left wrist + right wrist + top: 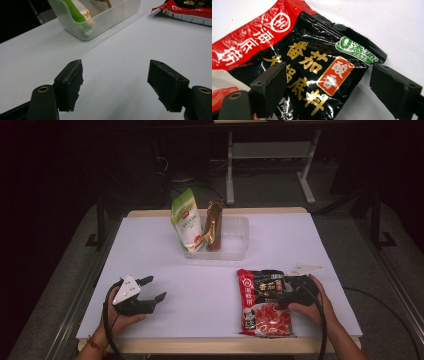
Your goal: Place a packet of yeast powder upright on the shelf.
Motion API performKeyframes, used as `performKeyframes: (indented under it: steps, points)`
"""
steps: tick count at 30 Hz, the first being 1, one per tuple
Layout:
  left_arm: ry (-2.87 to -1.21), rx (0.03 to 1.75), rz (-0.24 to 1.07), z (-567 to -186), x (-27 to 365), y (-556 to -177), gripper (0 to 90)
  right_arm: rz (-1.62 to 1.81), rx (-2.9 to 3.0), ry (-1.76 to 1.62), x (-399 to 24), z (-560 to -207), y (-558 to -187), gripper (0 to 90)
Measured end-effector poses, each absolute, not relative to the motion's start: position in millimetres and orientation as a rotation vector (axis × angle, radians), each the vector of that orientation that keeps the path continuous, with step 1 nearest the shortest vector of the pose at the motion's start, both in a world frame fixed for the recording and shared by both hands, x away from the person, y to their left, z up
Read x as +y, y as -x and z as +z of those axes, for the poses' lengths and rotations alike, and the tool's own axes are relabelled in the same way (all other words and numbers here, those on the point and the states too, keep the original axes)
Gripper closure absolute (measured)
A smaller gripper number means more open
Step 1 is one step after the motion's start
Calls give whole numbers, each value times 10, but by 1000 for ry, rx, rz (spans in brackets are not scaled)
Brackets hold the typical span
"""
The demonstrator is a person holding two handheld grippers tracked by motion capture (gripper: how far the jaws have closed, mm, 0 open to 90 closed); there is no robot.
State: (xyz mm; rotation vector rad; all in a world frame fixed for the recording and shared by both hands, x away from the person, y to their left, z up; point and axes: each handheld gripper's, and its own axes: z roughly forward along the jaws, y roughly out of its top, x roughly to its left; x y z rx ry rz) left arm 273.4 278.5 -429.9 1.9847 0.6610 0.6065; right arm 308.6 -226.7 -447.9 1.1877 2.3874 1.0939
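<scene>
A red-and-black sauce packet [264, 312] with gold lettering lies flat near the table's front right. My right gripper [281, 290] hovers at its upper right corner with jaws open. In the right gripper view the packet [312, 50] runs under the gripper [329, 67]: one jaw stands over the black print, the other over bare table beside the packet's edge, and neither pad presses on it. My left gripper [156, 288] rests at the front left, open, with only white table between its jaws [115, 72].
A clear plastic bin [235, 240] stands at the back middle of the white table [200, 285], holding a green-and-white pouch [187, 220] and a brown-gold pouch [214, 225] upright. The left gripper view shows that bin [112, 17] ahead and the packet's corner [190, 10].
</scene>
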Motion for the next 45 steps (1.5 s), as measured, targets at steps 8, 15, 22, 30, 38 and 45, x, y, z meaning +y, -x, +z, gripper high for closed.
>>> performKeyframes:
  steps: [8, 15, 22, 30, 38, 45]
  points:
    - [-2000, 654, 602, -4305, 2748, -2732, 271, 1107, 2409, -1281, -2289, -4524, -3124, 130]
    - [-2004, 655, 598, -4316, 2736, -2729, 271, 1124, 2438, -1310, -2276, -4539, -3143, 119]
    - [-2002, 654, 576, -4316, 2731, -2733, 272, 1134, 2459, -1291, -2240, -4525, -3135, 219]
    - [-1954, 665, 446, -4294, 2594, -2834, 274, 1175, 2405, -1348, -2340, -4500, -3159, 538]
    - [-1969, 582, 206, -4277, 2060, -2979, 225, 1247, 2354, -1328, -2390, -4447, -3145, 736]
    - [-1987, 530, 139, -4271, 1723, -3036, 218, 1293, 2320, -1284, -2410, -4384, -3083, 789]
